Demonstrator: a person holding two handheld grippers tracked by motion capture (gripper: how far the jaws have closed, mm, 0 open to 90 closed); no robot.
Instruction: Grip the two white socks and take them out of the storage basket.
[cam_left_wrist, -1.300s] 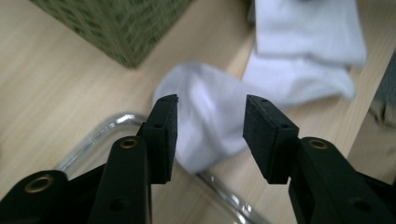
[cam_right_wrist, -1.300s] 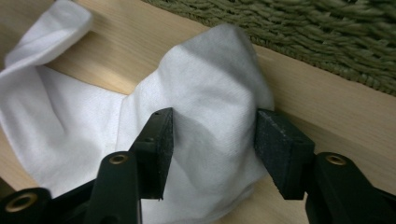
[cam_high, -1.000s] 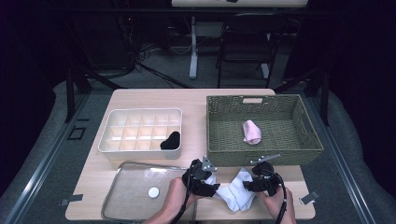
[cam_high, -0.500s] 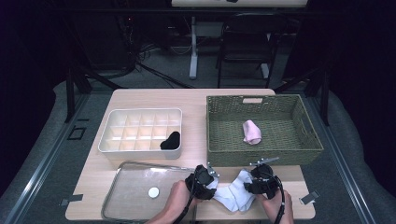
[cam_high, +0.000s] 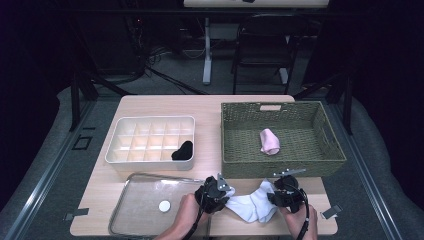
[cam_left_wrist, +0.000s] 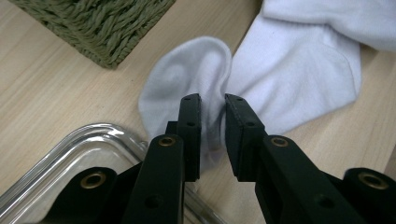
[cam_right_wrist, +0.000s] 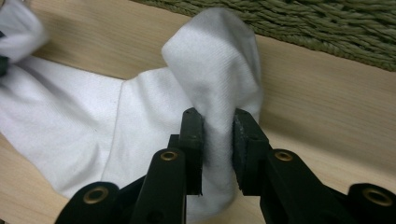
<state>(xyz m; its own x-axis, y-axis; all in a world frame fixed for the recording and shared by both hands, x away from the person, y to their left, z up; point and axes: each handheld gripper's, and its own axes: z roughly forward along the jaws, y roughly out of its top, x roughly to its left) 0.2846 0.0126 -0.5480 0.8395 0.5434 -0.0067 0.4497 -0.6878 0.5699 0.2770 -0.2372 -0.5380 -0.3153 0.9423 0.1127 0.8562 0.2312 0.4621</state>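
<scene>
Sock (cam_high: 250, 205) lies on the table (cam_high: 165, 107) before the basket (cam_high: 330, 125); my left gripper (cam_left_wrist: 212, 105) and right gripper (cam_right_wrist: 217, 119) both pinch it, now slightly nearer together, probably folding it.

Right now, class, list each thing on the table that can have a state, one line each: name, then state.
white sock: flat on the table, pinched at both ends
left gripper: shut on the sock
right gripper: shut on the sock
wicker basket: open, holds a pink sock
divider box: open, black sock in a corner cell
glass tray: holds a white disc
</scene>
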